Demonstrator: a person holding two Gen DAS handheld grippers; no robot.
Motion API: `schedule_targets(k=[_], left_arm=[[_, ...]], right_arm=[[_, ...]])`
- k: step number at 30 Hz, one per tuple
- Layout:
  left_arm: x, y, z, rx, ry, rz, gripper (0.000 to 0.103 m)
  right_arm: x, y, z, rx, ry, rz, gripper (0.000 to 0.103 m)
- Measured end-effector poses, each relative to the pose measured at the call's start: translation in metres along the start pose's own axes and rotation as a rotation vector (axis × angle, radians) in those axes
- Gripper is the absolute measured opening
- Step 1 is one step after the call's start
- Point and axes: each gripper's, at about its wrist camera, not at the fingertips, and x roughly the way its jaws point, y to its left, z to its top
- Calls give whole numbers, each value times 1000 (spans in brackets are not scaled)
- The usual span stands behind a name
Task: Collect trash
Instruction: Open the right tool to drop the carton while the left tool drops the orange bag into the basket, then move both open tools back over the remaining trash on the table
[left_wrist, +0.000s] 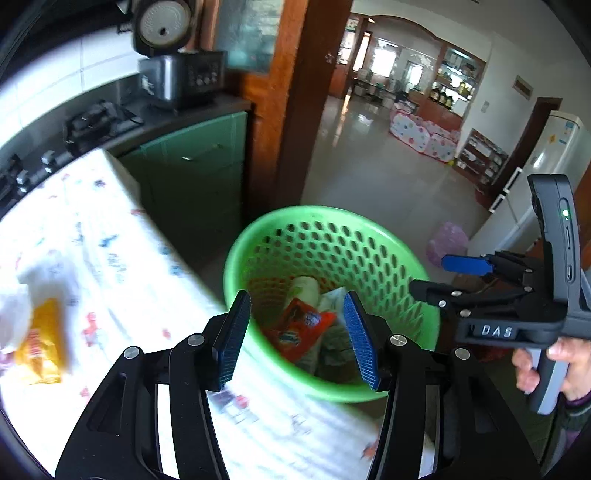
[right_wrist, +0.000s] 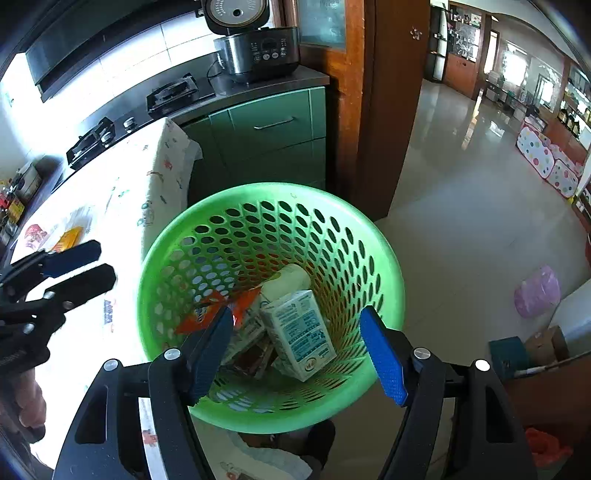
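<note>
A green perforated basket (left_wrist: 332, 216) (right_wrist: 258, 192) stands on the floor beside the table. Inside it lie a red wrapper (left_wrist: 301, 325) (right_wrist: 221, 308), a white-and-blue milk carton (right_wrist: 299, 328) and a pale roll (right_wrist: 290, 278). My left gripper (left_wrist: 295, 339) hangs open above the basket's near-left rim, with nothing between its blue pads. My right gripper (right_wrist: 297, 354) is open over the basket's near rim, also empty. In the left wrist view, the right gripper (left_wrist: 439, 277) appears at the right, held by a hand. A yellow wrapper (left_wrist: 42, 343) (right_wrist: 68, 238) and a white tissue (left_wrist: 14, 317) lie on the table.
The table (left_wrist: 110, 240) carries a white patterned cloth and sits left of the basket. Behind are a gas stove (right_wrist: 170, 94), a rice cooker (right_wrist: 258, 48), green cabinets (right_wrist: 273, 125) and a wooden door frame (right_wrist: 384, 110). A pink bag (right_wrist: 537, 291) and a cardboard box (right_wrist: 546, 343) rest on the floor.
</note>
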Motion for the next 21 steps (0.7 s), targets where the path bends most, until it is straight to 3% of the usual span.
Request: schedule_targets(k=[10, 21], left_arm=[[-64, 55, -24, -24, -27, 203, 60], [-132, 149, -58, -139, -42, 374, 64]], right_arm=[[-15, 62, 5, -93, -25, 56, 77], [-20, 155, 18, -228, -30, 143, 80]])
